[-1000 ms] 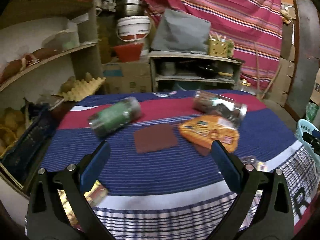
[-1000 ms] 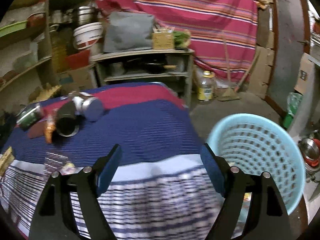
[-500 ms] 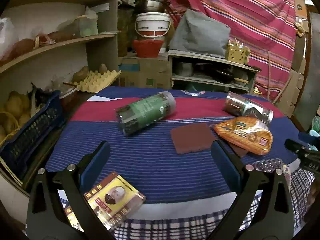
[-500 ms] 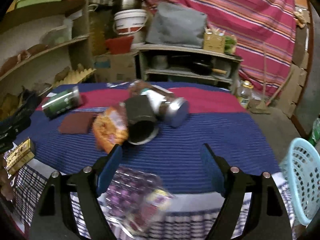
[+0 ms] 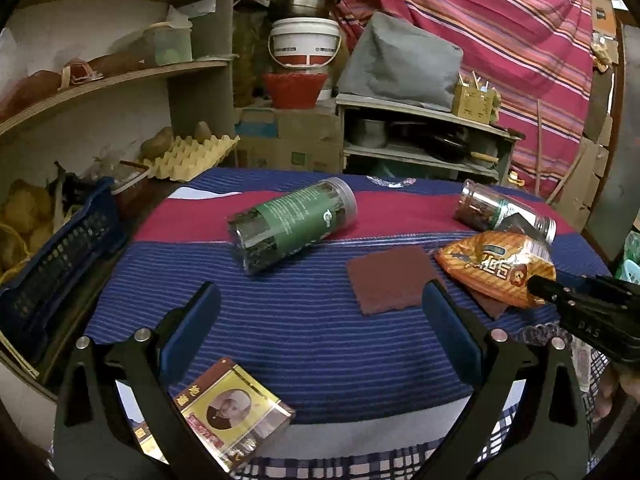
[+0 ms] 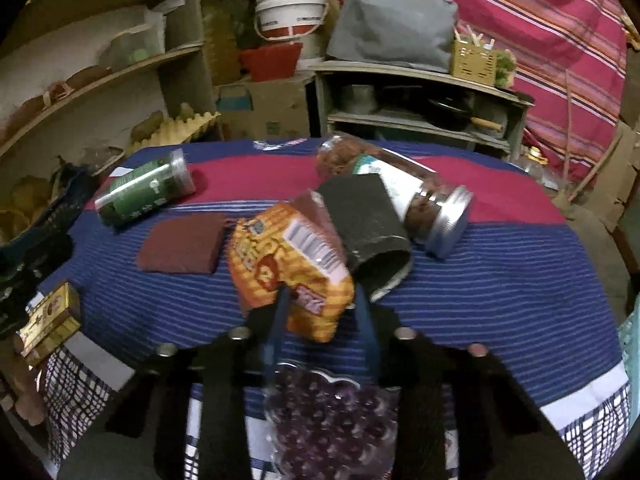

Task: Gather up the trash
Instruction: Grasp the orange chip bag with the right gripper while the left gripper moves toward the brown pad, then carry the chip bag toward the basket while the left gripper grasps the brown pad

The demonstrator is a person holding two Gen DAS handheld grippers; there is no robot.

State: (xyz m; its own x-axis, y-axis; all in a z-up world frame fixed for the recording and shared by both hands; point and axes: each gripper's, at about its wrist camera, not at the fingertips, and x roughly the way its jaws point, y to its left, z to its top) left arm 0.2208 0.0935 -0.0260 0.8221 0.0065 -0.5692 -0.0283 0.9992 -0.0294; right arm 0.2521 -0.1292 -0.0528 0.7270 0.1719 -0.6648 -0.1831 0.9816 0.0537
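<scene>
On the blue and red striped tablecloth lie an orange snack bag, a green-label jar, a brown jar with a metal lid, a black tube, a maroon pad and a yellow box. My right gripper is closing, with the near corner of the orange bag between its blue pads, which touch it. A clear packet of purple beads lies under that gripper. My left gripper stands open above the table's front edge, nothing between its fingers.
A dark blue crate stands at the table's left side below wooden shelves. An egg tray and a low metal rack sit behind the table. A light blue basket shows at the right edge.
My right gripper swung from the blue basket back over the table and its jaws narrowed onto the orange bag. The left gripper drifted left, bringing the yellow box into view.
</scene>
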